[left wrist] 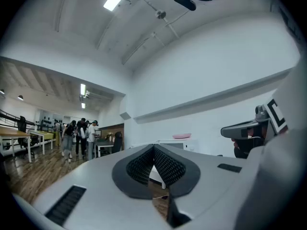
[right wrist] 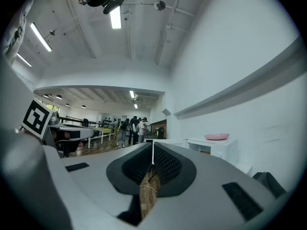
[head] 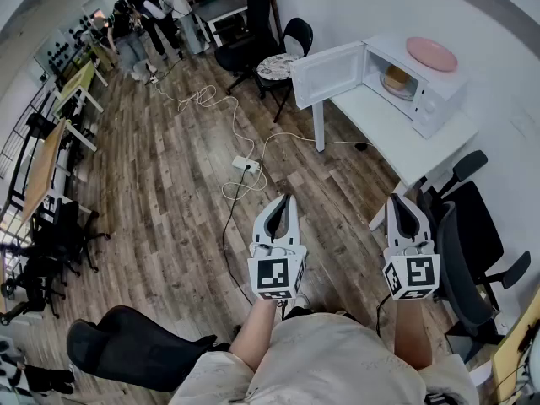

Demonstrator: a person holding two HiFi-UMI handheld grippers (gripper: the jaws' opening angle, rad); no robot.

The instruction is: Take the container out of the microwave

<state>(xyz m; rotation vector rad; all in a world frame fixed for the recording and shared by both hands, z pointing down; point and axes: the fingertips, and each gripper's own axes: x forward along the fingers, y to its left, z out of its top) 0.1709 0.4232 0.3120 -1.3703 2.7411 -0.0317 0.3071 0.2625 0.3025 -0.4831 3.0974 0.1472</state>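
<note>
With left claw (head: 288, 198) and right claw (head: 396, 200) closed and empty, I'm well short of the open microwave (head: 432, 106), its container (head: 395, 79) not yet out.

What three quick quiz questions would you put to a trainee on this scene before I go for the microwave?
1. True or false: the left gripper and the right gripper both have their fingers shut on nothing.
2. What lies on top of the white microwave oven? A) a pink round plate B) a blue mug C) a black keyboard
3. Fill in: the round tan container sits ___ the microwave, whose door is open.
Key: 1 true; 2 A; 3 inside.
</note>
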